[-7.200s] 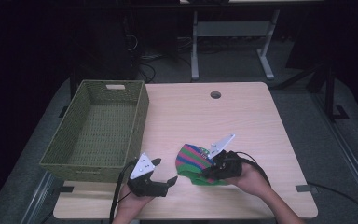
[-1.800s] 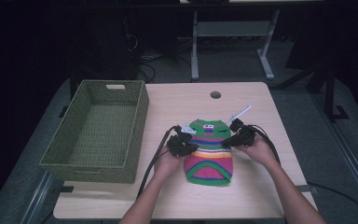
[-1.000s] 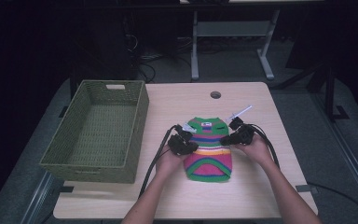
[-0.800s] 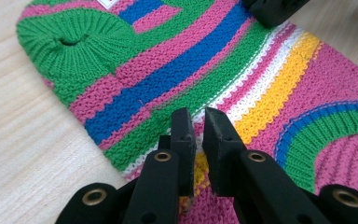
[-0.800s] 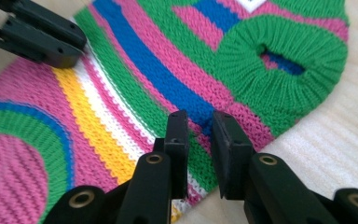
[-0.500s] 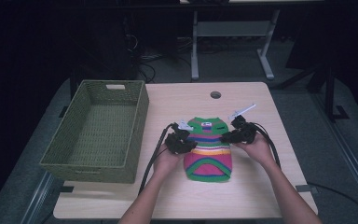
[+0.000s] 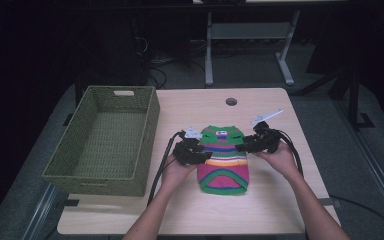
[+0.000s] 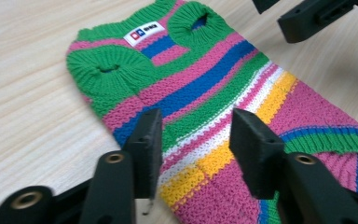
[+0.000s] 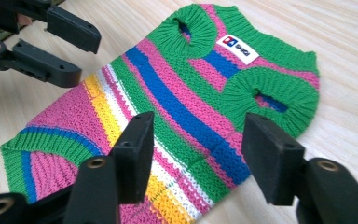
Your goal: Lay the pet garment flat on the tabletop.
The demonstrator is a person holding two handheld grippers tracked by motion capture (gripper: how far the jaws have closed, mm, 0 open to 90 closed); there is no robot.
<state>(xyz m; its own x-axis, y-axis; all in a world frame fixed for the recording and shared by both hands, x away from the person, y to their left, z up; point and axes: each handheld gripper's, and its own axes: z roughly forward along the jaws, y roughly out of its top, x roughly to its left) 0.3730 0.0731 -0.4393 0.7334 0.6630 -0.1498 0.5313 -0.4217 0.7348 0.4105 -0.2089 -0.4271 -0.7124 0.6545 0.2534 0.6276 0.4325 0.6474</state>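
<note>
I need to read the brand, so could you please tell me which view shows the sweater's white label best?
The right gripper view: the white label lies close and sharp, near the armholes of the striped knitted sweater. The left gripper view shows it smaller; the high view gives a tiny pale speck.

A lab: pale desk with cable hole, trailing floor cables (dark surroundings).

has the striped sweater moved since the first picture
Yes. The striped sweater lay bunched near the table's front edge; now it lies spread flat farther back, nearer the round hole.
</note>
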